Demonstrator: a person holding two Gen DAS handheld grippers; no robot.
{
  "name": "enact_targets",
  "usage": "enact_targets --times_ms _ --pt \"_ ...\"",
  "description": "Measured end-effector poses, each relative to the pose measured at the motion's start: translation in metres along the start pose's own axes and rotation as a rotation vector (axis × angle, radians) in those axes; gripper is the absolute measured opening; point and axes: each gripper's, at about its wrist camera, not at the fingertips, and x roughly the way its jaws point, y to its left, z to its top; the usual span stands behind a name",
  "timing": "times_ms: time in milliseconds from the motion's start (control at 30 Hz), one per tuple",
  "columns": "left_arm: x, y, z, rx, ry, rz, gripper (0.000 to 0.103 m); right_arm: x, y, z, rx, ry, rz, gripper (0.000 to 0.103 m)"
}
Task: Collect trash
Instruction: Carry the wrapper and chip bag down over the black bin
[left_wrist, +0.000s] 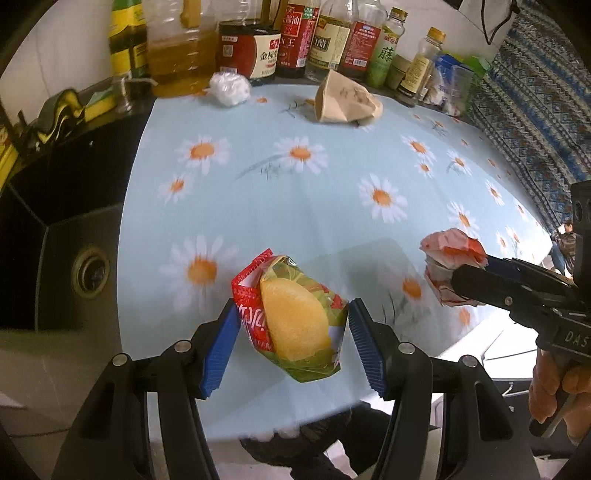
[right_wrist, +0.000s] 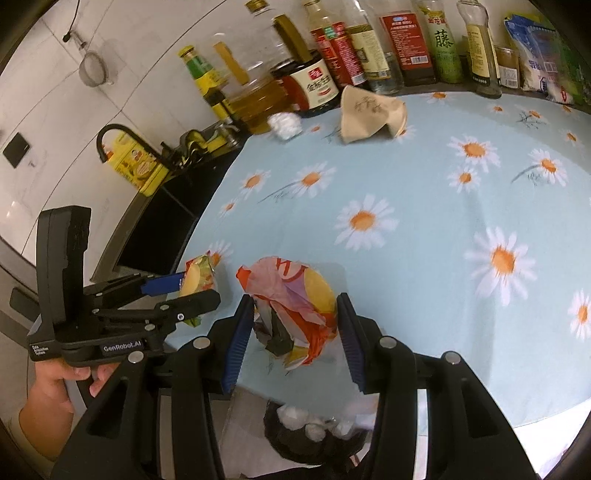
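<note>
Both the left gripper (left_wrist: 293, 325) and right gripper (right_wrist: 295, 332) angle downward, fingers clamped on loads.

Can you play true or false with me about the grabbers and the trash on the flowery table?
1. The left gripper holds a snack packet with a yellow picture. True.
2. The right gripper holds nothing. False: it grips a crumpled orange wrapper.
3. A brown paper bag lies near the bottles. True.
4. The white wad lies in the sink. False: it lies on the tablecloth.
</note>
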Motion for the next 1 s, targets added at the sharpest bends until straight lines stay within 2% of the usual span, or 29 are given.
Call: enact_targets --times_ms 300,600,833,1000 --pt "-0.020 0.003 -0.059 -0.005 0.015 -0.025 0.058 -0.004 0.037 -0.049 0.001 0.019 0.001 0.047" --pt "-0.030 0.012 -0.103 -0.017 0.031 -0.041 0.058 0.006 0.052 -0.090 0.012 0.056 0.001 0.047" --pt "-0.021 0.020 -0.131 -0.043 0.070 -0.057 0.058 0.023 0.048 -0.111 0.034 0.109 -0.020 0.047" --pt "0.000 0.023 -0.158 -0.070 0.140 -0.074 0.058 0.039 0.039 -0.130 0.050 0.163 -0.037 0.047"
